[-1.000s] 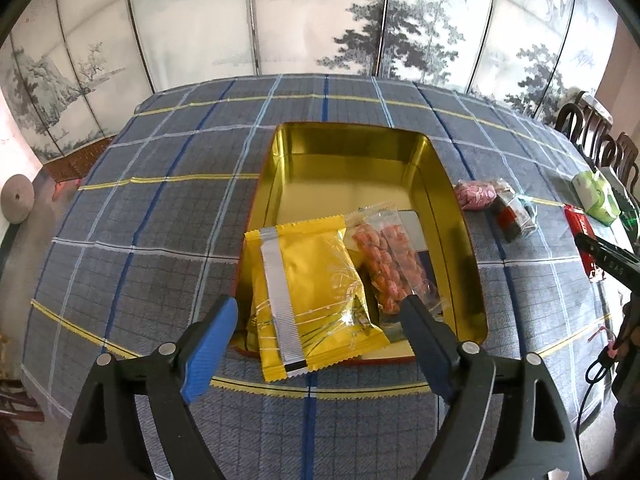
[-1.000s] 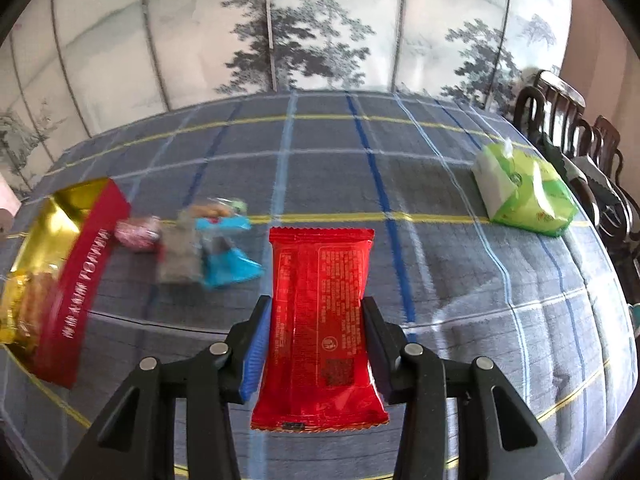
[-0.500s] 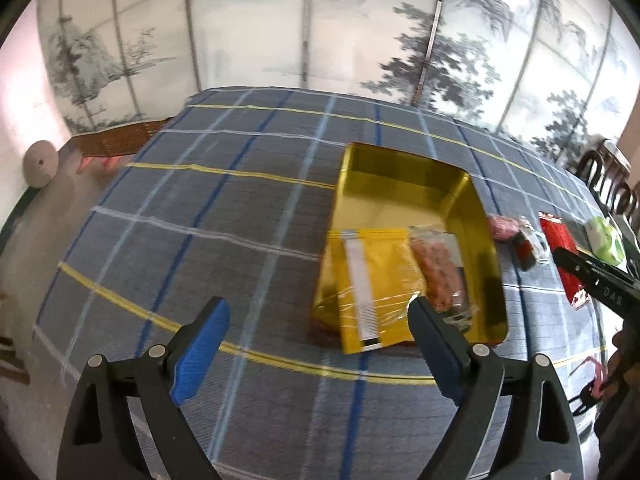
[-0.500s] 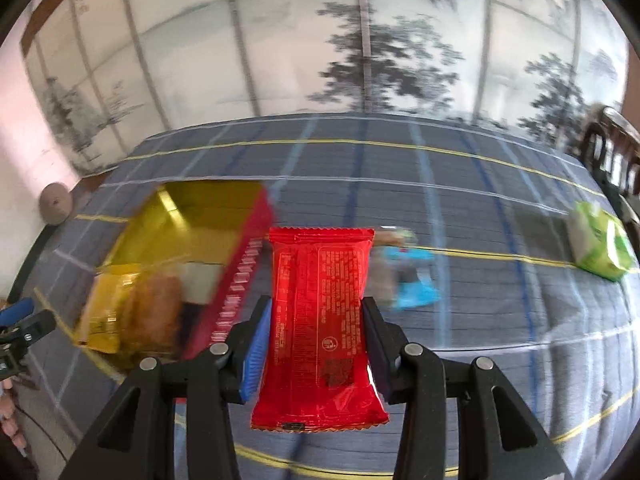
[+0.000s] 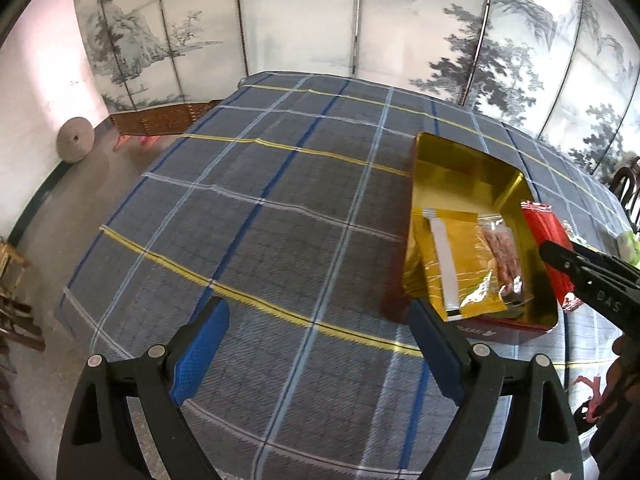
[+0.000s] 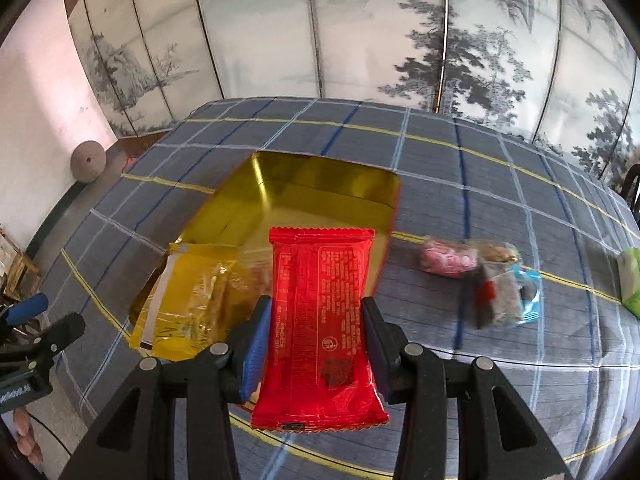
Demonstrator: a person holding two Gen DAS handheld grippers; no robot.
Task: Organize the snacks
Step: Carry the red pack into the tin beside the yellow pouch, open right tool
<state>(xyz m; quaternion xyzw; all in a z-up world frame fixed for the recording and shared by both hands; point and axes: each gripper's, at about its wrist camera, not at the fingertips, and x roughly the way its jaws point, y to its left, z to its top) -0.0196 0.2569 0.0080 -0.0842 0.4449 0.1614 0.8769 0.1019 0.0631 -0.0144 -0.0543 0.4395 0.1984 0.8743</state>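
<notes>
My right gripper (image 6: 316, 332) is shut on a red snack packet (image 6: 320, 312) and holds it above the near right part of the gold tin (image 6: 304, 188). The tin holds a yellow packet (image 6: 192, 300) and a clear bag of orange snacks (image 5: 502, 256). My left gripper (image 5: 316, 348) is open and empty, above the tablecloth to the left of the tin (image 5: 472, 172). In the left wrist view the red packet (image 5: 548, 240) and the right gripper (image 5: 592, 280) show at the tin's right side.
A pink packet (image 6: 448, 258), a dark packet (image 6: 496, 292) and a blue packet (image 6: 530, 296) lie on the checked cloth right of the tin. A green tissue pack (image 6: 632, 280) lies at the far right. A painted screen stands behind the table.
My right gripper has carried the red packet left, from the open cloth to over the tin. My left gripper has drawn back and to the left, away from the tin.
</notes>
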